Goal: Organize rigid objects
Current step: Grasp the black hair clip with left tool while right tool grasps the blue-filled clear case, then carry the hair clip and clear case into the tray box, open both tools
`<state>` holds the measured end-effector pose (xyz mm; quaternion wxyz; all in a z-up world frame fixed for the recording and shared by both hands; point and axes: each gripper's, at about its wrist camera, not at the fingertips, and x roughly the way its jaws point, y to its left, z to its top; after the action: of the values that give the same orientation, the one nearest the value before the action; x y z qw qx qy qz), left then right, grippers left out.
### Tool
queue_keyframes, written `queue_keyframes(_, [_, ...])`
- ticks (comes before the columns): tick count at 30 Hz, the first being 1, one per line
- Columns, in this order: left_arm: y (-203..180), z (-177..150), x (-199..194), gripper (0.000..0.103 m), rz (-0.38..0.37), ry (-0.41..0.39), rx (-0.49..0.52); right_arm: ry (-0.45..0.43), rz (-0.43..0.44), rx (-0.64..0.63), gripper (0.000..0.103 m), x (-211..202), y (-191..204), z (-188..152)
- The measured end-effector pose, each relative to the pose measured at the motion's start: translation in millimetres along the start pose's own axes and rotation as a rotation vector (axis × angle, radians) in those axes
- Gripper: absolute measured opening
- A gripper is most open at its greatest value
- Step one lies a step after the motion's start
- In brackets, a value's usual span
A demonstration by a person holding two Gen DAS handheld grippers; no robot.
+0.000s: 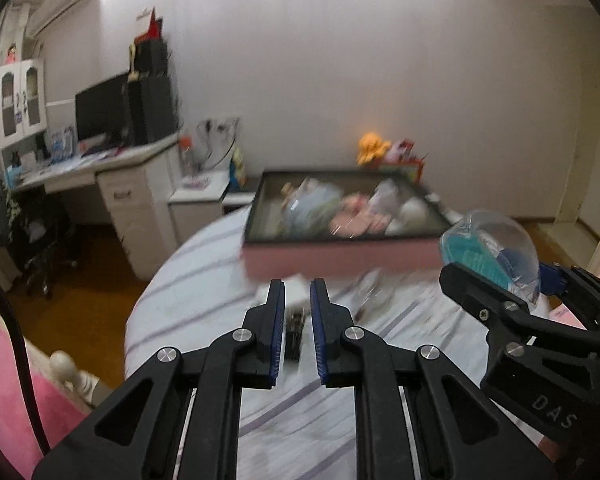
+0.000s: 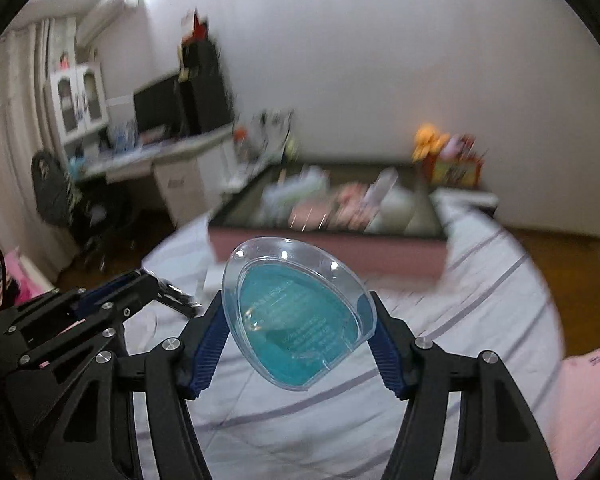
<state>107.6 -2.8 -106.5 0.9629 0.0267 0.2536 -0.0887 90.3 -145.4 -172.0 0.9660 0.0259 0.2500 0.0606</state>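
Clamshell pack between right gripper jaws

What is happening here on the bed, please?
A person is tidying objects with two handheld grippers. The right gripper is shut on a clear plastic egg-shaped case with a teal insert, lifted above the striped bedsheet. The left gripper is nearly shut and looks empty. The pink storage box lies ahead.
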Motion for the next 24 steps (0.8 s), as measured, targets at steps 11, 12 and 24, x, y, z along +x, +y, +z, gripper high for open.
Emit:
queue_keyframes(11, [-33.5,24.2,-17.5,0.008,-0.055,-0.122,0.017,-0.169,-0.064,0.019,0.067,-38.0,-18.5,23.9])
queue_keyframes(12, [-34.2,24.6,-16.8,0.008,-0.052,-0.127,0.018,-0.171,-0.066,0.019,0.067,-37.9,-19.3,24.5])
queue_keyframes(24, [-38.6,42.8,-9.5,0.006,-0.015,-0.181,0.04,-0.211,-0.057,0.021,0.067,-33.1,-17.3,35.9])
